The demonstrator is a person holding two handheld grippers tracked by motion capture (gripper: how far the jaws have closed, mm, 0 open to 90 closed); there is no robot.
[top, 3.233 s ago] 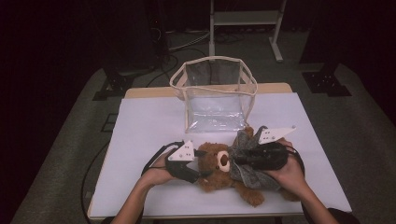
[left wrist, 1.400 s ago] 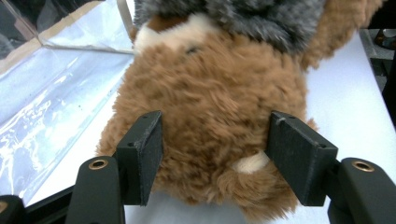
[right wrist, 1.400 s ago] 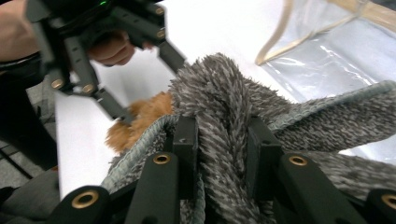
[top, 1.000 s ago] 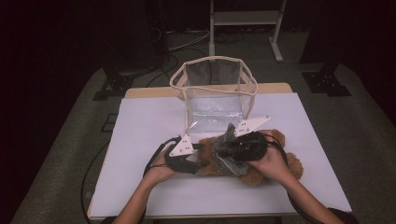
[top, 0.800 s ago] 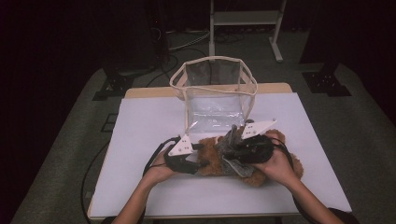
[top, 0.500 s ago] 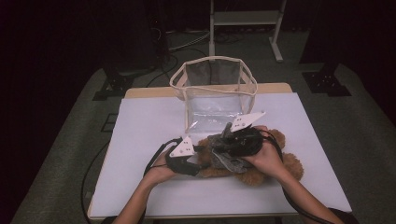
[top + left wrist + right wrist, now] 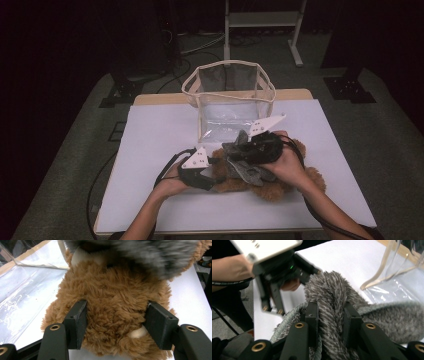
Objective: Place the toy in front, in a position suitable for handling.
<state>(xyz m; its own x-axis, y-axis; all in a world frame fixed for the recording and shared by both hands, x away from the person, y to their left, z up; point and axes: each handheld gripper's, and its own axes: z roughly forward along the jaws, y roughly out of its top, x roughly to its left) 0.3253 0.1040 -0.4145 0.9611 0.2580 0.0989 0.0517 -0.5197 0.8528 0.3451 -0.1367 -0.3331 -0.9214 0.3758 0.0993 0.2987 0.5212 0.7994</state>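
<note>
A: Where's the teddy bear (image 7: 280,185)?

B: Lying on the white surface (image 7: 160,135), just in front of the clear bag (image 7: 227,100). My left tool (image 7: 115,325) pinches its brown body from both sides.

A: And the right one?

B: My right tool (image 7: 329,315) is pressed onto a fold of the grey fuzzy cloth (image 7: 332,292), lifted above the bear, near the bag.

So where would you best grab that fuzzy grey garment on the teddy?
Probably at a raised fold of the grey garment, from above. The pile bunches into a thin ridge there, which the right gripper already pinches, while the left gripper steadies the teddy bear.
</note>
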